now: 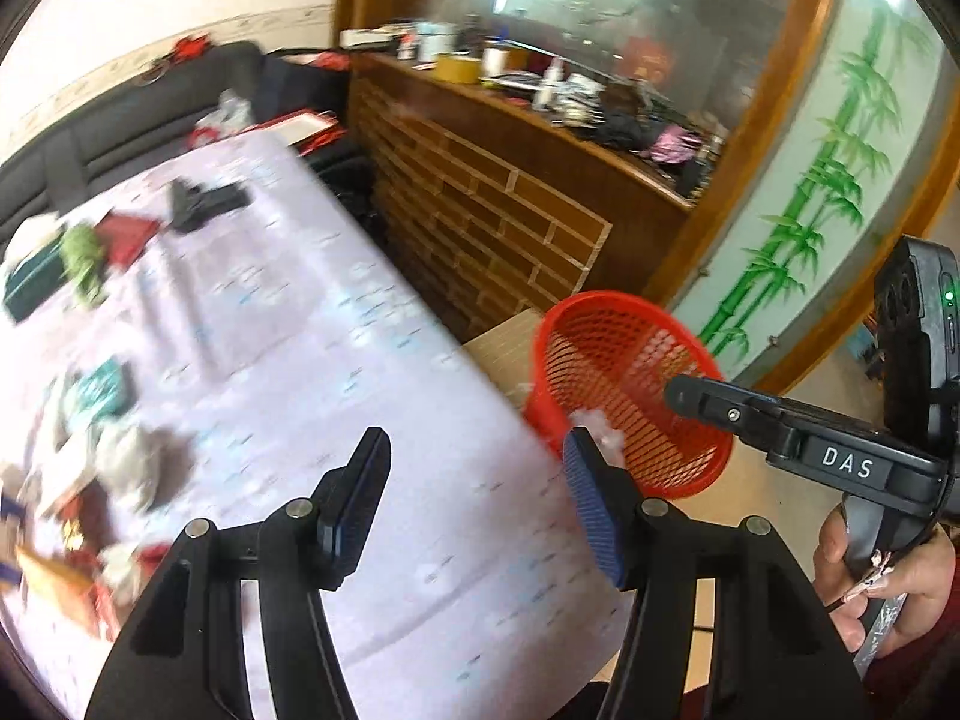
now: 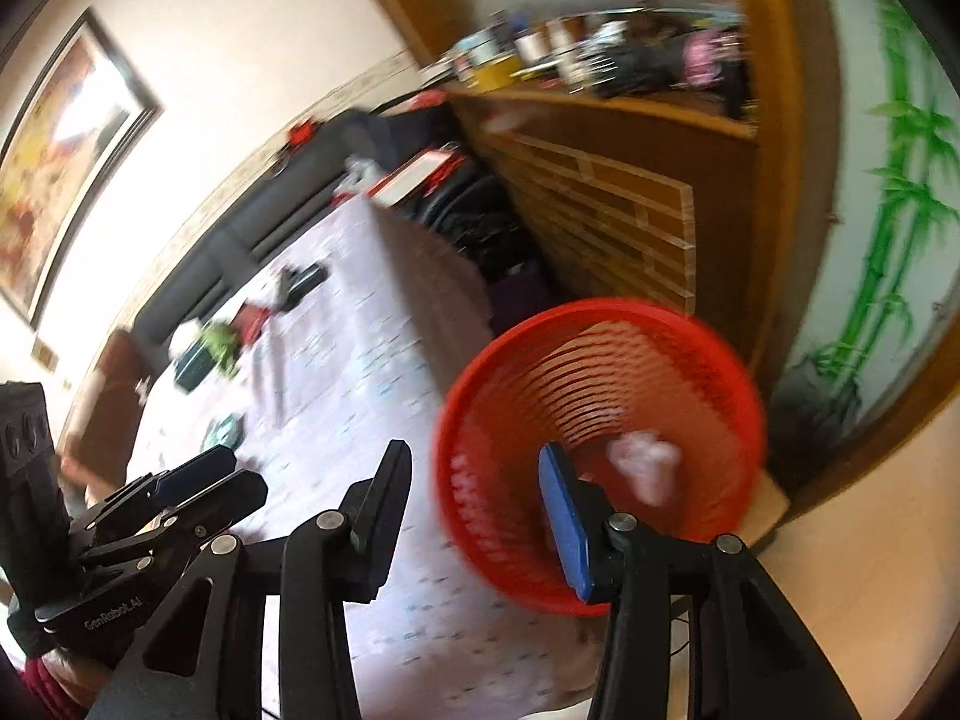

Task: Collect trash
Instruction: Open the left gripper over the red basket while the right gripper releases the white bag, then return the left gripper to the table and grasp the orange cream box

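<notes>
**Drop-off at the bin, more trash waiting on the counter**

Biggest thing here is the counter (image 1: 336,396) with its pale printed cloth. Its far end is littered with scraps: a green crumpled bit (image 1: 84,261), red wrappers (image 1: 126,237), a teal packet (image 1: 105,390), and a messy heap (image 1: 90,516) at the near left edge. It's all blurry, so I can't say exactly what each piece is.

Just beside the counter's corner stands the red mesh bin (image 2: 600,354), with a white crumpled wad (image 2: 645,462) already lying inside.

The right tool (image 2: 474,498) hangs over the bin's rim with its jaws parted and nothing between them. The left tool (image 1: 474,480) sits over the counter edge, also spread open and empty.

So I'd say one drop is done. Next move: swing a tool back toward the scraps and line the open jaws around one piece.
</notes>
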Available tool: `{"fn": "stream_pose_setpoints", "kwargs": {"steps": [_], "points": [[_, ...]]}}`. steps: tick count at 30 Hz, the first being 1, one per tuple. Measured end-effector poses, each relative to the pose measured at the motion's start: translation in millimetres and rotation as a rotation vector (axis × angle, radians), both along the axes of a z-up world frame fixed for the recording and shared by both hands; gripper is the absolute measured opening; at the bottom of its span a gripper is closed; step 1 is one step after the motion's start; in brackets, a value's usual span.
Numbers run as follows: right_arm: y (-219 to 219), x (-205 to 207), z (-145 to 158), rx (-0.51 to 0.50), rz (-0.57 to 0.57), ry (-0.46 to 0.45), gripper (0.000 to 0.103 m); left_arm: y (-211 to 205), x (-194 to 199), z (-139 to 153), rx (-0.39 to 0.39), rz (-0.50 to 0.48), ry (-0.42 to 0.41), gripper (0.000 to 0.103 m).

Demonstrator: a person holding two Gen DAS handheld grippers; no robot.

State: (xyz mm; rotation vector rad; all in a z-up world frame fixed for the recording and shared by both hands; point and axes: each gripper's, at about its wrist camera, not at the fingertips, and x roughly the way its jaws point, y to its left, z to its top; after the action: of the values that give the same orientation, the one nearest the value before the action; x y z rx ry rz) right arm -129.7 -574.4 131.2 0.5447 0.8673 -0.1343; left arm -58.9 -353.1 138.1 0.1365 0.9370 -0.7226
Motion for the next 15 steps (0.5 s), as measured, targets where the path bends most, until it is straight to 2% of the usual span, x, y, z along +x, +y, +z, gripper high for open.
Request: {"fn": "stream_pose_setpoints", "kwargs": {"steps": [7,15], "points": [[70,30,-18,0.028,0.135,0.045,0.048,74,-3,-4,0.021,0.112,-0.002,0.059],[145,51,-34,0.039,0.282,0.108,0.048,180,-1,-21,0.0,0.313,0.067,0.059]]}}
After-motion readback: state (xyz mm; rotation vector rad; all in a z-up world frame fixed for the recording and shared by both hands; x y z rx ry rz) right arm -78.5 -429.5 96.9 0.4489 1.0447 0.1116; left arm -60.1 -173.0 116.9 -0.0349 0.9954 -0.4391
